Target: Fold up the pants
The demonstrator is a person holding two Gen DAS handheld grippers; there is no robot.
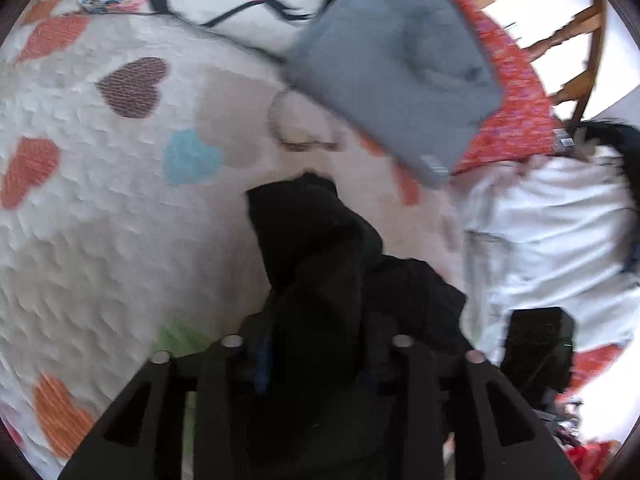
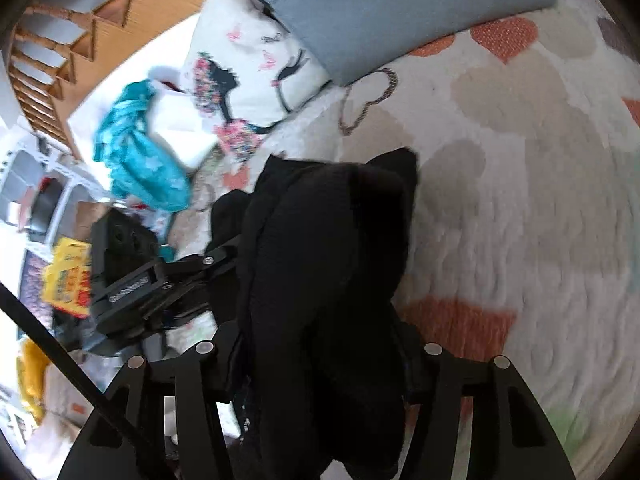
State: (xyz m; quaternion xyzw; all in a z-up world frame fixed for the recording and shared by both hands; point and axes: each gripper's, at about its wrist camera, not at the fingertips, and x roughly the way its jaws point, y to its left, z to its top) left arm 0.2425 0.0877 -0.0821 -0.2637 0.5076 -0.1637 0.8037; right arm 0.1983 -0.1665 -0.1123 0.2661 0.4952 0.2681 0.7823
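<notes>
Nearest the lenses, black pants (image 1: 320,264) are being held bunched between the fingers of the left gripper (image 1: 316,360), and the same garment (image 2: 324,280) is being gripped in the right gripper (image 2: 320,364). Both pairs of tongs are being kept nearly closed on thick wads of cloth; the fingertips themselves are being hidden by the fabric, so the exact gap cannot be told. The pants are being carried above the bed, draped forward over the fingers in soft, heavy, matte folds, with a pointed corner standing up at the far end.

Trouble is being invited by this bunching: edges are being lost in the wad, so a crooked, lumpy fold is likely if the cloth is laid down as it is. Slipping is also being risked, since several layers are being pinched at once and one could slide free. In the right view the left gripper (image 2: 160,284) is being seen just beside the cloth, so a clash of fingers is possible.

Below, a fleecy, dimpled blanket (image 1: 100,208) printed with hearts is being spread. Farther off, a smooth grey padded sleeve (image 2: 384,8) is lying against a printed pillow (image 2: 248,80), where a swinging leg could be snagged.
</notes>
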